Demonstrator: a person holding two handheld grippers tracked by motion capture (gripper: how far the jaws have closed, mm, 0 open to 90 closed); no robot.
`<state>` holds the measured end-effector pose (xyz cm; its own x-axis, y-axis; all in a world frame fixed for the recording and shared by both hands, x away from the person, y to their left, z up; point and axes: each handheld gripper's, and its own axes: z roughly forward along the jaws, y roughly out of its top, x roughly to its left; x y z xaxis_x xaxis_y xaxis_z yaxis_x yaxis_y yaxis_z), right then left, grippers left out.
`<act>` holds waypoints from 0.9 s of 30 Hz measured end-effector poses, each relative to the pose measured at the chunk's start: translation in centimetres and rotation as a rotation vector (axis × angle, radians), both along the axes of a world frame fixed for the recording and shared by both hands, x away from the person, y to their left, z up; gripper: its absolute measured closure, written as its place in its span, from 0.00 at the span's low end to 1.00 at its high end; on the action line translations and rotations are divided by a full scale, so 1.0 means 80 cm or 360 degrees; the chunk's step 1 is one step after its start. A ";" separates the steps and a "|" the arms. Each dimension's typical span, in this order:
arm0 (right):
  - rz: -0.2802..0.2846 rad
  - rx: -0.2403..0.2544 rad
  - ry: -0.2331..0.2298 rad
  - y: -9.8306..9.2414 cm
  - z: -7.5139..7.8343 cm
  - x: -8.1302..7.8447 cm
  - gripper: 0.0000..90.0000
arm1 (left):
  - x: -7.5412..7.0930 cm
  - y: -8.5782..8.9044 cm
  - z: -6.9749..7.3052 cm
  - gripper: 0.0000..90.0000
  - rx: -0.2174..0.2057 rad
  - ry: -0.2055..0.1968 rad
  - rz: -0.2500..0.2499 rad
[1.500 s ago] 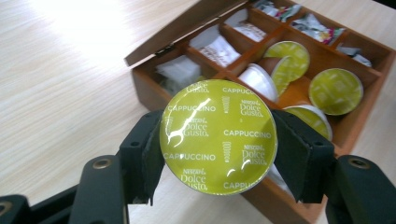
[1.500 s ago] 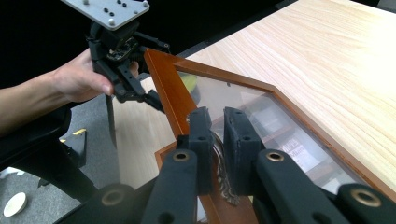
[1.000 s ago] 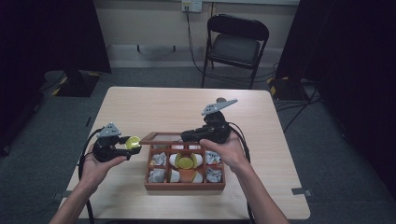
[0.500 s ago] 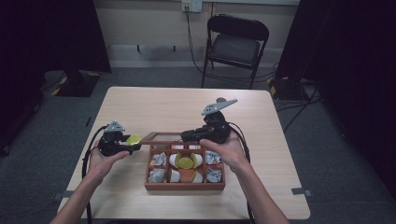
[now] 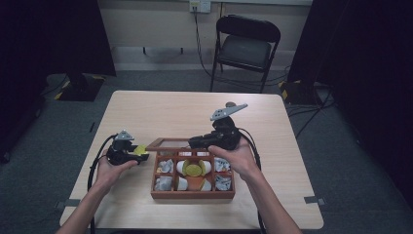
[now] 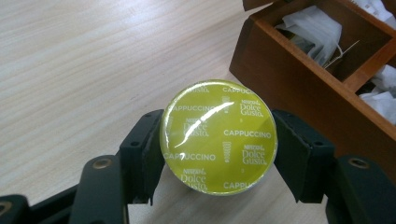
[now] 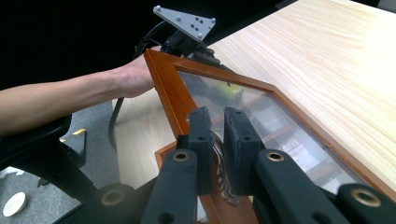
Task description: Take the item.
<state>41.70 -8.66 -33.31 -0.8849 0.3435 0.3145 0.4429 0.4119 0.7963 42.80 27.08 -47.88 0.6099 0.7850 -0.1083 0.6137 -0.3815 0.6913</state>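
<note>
From the high view, my left gripper [image 5: 140,152] sits low over the table [image 5: 160,109] just left of the wooden box [image 5: 193,195], clamped on the yellow-green capsule [image 5: 140,149], while my right gripper [image 5: 195,142] pinches the box's raised glass lid [image 5: 168,144] at the far rim to hold it open. In the left gripper view the capsule [image 6: 218,135] is squeezed across its rim between both jaws, foil top facing the camera; it's light, thin-walled and glossy, so I'd grip the rim gently since it'll probably dent or slip if I crush it. The box wall [image 6: 299,88] is right beside it, with white tea sachets [image 6: 314,32] in the compartments. In the right gripper view the jaws are shut on what looks like a small metal handle [image 7: 220,158] on the lid frame [image 7: 164,88], though that bit's hard to make out. The framed lid is stiff but glass, and it's what blocks the way over the box.
</note>
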 end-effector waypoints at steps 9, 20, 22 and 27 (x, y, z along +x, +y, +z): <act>-0.0001 0.0001 0.0002 0.000 0.000 0.000 0.91 | 0.001 -0.005 -0.008 0.42 -0.0005 0.0004 0.0017; -0.0001 0.0000 0.0002 0.000 0.000 0.000 0.91 | 0.002 0.000 -0.008 0.31 -0.0066 0.0041 0.0066; -0.0001 0.0001 0.0002 0.000 0.000 0.000 0.91 | 0.001 0.001 -0.006 0.29 -0.0074 0.0034 0.0081; -0.0003 -0.0002 0.0004 0.000 0.001 0.001 0.91 | -0.006 0.006 0.001 0.24 -0.0076 0.0045 0.0063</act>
<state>41.75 -8.66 -33.27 -0.8836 0.3455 0.3159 0.4454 0.4123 0.7948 42.34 27.59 -47.84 0.5749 0.8019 -0.1628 0.6471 -0.3238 0.6902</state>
